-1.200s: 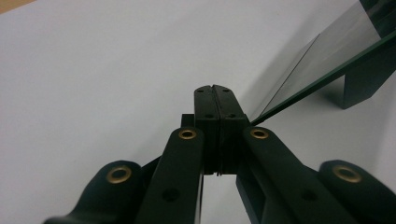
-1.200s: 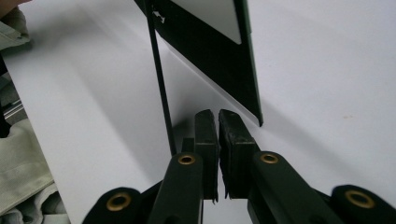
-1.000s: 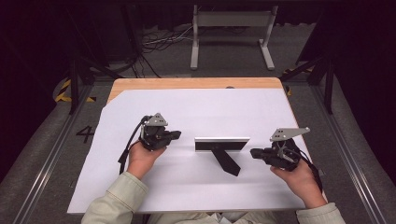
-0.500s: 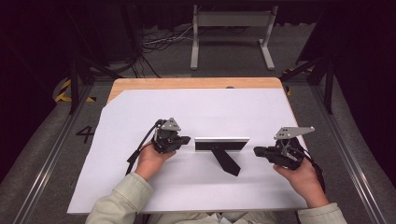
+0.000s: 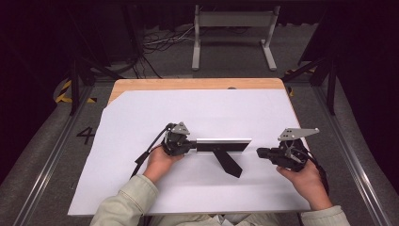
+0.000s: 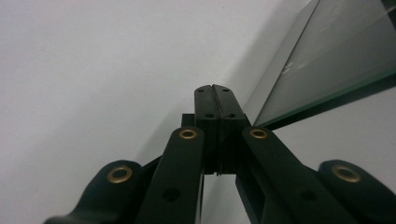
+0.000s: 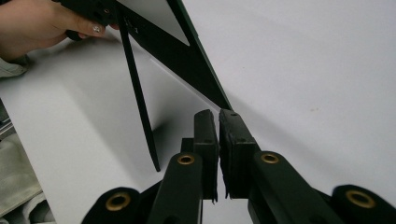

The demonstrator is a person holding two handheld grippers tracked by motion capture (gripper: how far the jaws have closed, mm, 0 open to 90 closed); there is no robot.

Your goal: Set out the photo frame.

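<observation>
Black-backed and glass-fronted, a picture frame [image 5: 223,145] stands on its easel leg [image 5: 227,163] near the middle of the white sheet [image 5: 141,117], long edge running across the table, between the two grippers. From the high view the left gripper [image 5: 192,145] has its tips right at the frame's left end, while the right gripper [image 5: 259,153] sits just off the frame's right end, a narrow gap of white between them. The left gripper view adds what the overhead cannot: the two jaws are pressed flat together with nothing between them, and the greenish edge of the glass pane [image 6: 327,65] rises just to their right, close beside the tips; whether tip and frame actually touch cannot be told. The right gripper view shows the back of the frame [image 7: 187,56], its thin leg [image 7: 140,102] slanting down to the sheet with a shadow beside it, the person's other hand [image 7: 37,25] at the far end, and its own jaws nearly closed, a slim slit left between the pads and nothing gripped, the frame's near corner just ahead of them. White sheet covers a wooden tabletop [image 5: 188,84], whose bare edge shows at the far side. Beyond lie grey floor, loose cables [image 5: 160,42], a pale metal stand [image 5: 233,28], and darkness.
</observation>
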